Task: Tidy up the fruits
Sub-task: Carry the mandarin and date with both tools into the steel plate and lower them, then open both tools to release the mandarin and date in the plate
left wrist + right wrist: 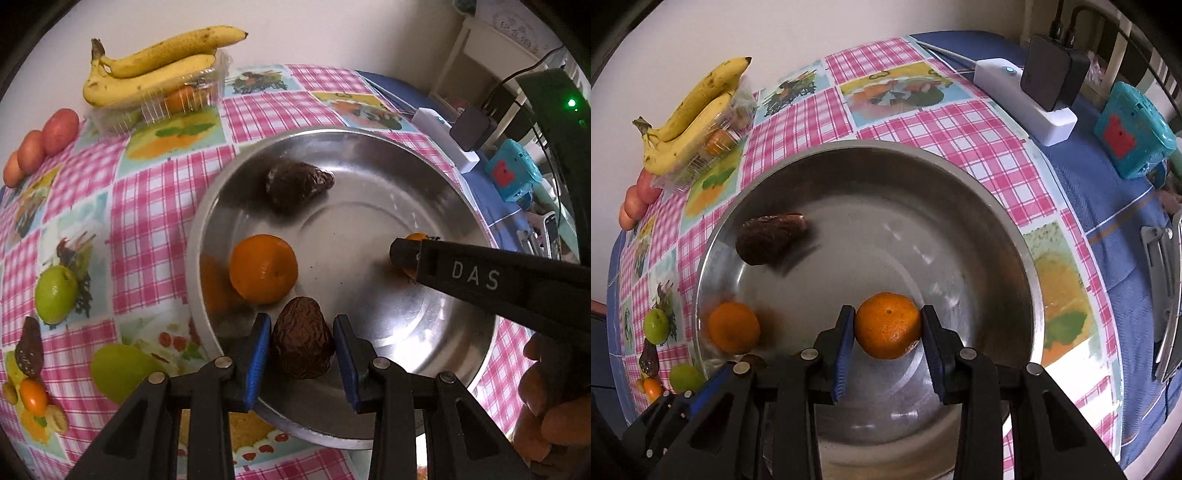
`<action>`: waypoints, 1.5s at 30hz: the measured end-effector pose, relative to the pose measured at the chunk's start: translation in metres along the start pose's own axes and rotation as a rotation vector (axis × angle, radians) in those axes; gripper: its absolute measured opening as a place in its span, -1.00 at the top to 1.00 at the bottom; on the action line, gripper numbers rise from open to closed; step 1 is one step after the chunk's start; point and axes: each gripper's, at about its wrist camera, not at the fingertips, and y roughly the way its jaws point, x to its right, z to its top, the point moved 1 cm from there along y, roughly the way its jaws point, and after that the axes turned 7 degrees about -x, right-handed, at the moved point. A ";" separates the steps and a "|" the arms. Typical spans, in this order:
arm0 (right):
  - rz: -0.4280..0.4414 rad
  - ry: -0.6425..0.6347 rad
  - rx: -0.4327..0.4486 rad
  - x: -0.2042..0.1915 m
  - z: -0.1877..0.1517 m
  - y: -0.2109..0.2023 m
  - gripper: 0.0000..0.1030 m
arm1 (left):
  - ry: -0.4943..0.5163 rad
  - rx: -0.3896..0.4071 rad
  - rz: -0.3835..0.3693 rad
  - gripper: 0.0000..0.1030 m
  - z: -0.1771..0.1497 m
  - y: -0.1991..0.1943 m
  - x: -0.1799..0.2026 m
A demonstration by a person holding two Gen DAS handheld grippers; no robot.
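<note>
Left wrist view: left gripper (pixel 302 354) with jaws set either side of a wrinkled brown avocado (pixel 302 339) at the near wall of the steel bowl (pixel 436 192) — blue pads close against its flanks, contact not certain, so cannot tell whether pinched or merely bracketed. Skin dark, shrivelled, deeply creased, narrow end up; probably overripe and soft, liable to dent, so best taken across the broad belly with light pressure. Second avocado (pixel 297 188) toward the far side of the bowl, equally dark. Loose mandarin (pixel 263 268) against the left wall — glossy, round, likely to roll on the slick metal. Right wrist view: right gripper (pixel 888 334) pinching another mandarin (pixel 888 325) across its widest part, low over the bowl's near right; peel bright orange, pitted, small stem scar facing the camera. Light, springy fruit, tolerant of a firm grip, though the loose peel may slip. Toward the far left corner of the desk (pixel 916 122), spotted bananas (pixel 155 64) atop a clear plastic punnet (pixel 177 99); green fruits (pixel 55 293) near the left edge.
</note>
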 end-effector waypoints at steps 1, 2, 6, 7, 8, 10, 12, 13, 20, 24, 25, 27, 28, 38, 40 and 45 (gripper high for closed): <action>-0.001 -0.002 0.000 -0.001 0.000 0.000 0.27 | 0.002 0.002 0.004 0.28 0.000 0.000 0.001; -0.003 -0.004 0.000 -0.001 0.000 0.000 0.27 | 0.001 0.003 0.004 0.28 0.001 0.000 0.001; 0.004 -0.005 -0.009 -0.001 0.000 0.003 0.27 | -0.009 0.002 -0.009 0.27 0.002 0.001 -0.001; 0.006 -0.004 -0.010 -0.001 -0.001 0.003 0.27 | -0.009 0.002 -0.008 0.27 0.002 0.001 -0.001; 0.003 -0.006 -0.009 -0.001 -0.001 0.002 0.27 | -0.008 0.001 -0.008 0.27 0.001 0.001 -0.001; 0.000 -0.006 -0.009 -0.001 -0.002 0.002 0.27 | -0.007 -0.001 -0.007 0.27 0.001 0.001 -0.001; 0.001 -0.004 -0.010 -0.001 -0.001 0.003 0.27 | -0.006 -0.006 -0.006 0.25 0.001 0.000 0.000; 0.002 -0.003 -0.011 -0.002 0.000 0.004 0.27 | -0.005 -0.008 -0.005 0.24 0.001 0.000 0.000; -0.016 -0.004 -0.004 0.000 0.002 -0.002 0.10 | 0.020 0.012 -0.019 -0.02 0.004 -0.011 0.005; -0.019 0.000 0.019 0.001 0.003 -0.011 0.08 | 0.023 0.030 -0.030 -0.02 0.006 -0.022 0.006; -0.018 0.003 0.026 0.001 0.004 -0.013 0.08 | 0.022 0.036 -0.033 -0.02 0.006 -0.025 0.006; -0.015 0.009 0.045 0.003 0.004 -0.020 0.08 | 0.018 0.047 -0.027 -0.02 0.007 -0.033 0.004; -0.015 0.011 0.055 0.003 0.005 -0.023 0.08 | 0.016 0.051 -0.019 -0.02 0.007 -0.036 0.002; -0.027 0.025 0.069 0.005 0.006 -0.030 0.08 | -0.161 0.083 0.127 -0.12 0.007 -0.054 -0.063; -0.026 0.020 0.069 0.004 0.005 -0.029 0.08 | -0.217 0.085 0.150 -0.17 0.005 -0.055 -0.082; -0.033 -0.001 0.077 -0.004 0.003 -0.029 -0.26 | -0.374 0.086 0.241 -0.58 -0.004 -0.061 -0.132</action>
